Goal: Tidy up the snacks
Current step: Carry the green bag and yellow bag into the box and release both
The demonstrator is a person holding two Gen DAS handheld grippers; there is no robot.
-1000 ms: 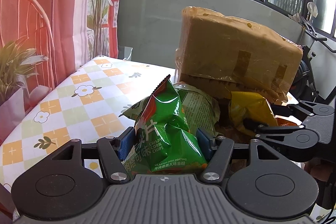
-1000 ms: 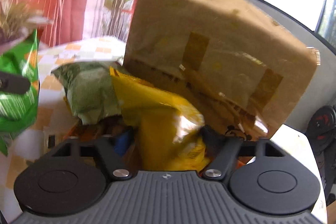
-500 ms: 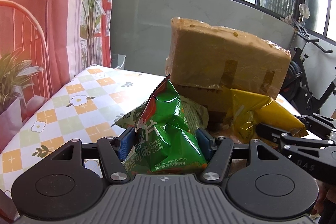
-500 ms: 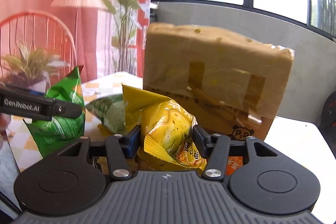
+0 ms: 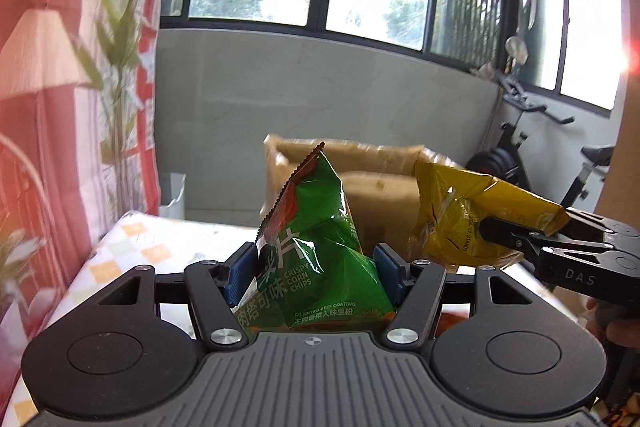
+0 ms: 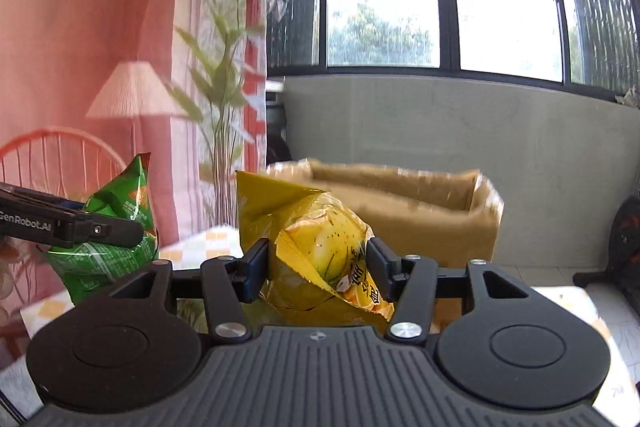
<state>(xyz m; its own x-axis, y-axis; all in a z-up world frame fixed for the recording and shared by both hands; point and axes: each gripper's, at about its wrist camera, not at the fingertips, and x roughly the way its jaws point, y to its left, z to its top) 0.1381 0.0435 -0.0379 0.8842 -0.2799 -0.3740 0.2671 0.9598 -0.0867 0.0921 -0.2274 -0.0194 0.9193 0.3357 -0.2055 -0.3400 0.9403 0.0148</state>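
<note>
My left gripper [image 5: 314, 267] is shut on a green corn chips bag [image 5: 316, 239] and holds it up in the air, level with the rim of an open cardboard box [image 5: 376, 183]. My right gripper [image 6: 318, 263] is shut on a yellow chip bag [image 6: 316, 243], also lifted, in front of the same box [image 6: 420, 203]. In the left wrist view the yellow bag [image 5: 468, 219] and right gripper [image 5: 508, 233] are to the right. In the right wrist view the green bag [image 6: 116, 227] and left gripper [image 6: 120, 225] are at the left.
The table with a checked floral cloth [image 5: 132, 247] lies below. An orange chair [image 6: 52, 163] and a tall plant [image 6: 216, 99] stand at the left by pink curtains. An exercise bike [image 5: 532, 155] is at the right. Windows and hanging laundry are behind.
Both grippers have risen with their bags, from beside the box's wall up to rim height. The box's open top now shows and the other snacks on the table have dropped out of view.
</note>
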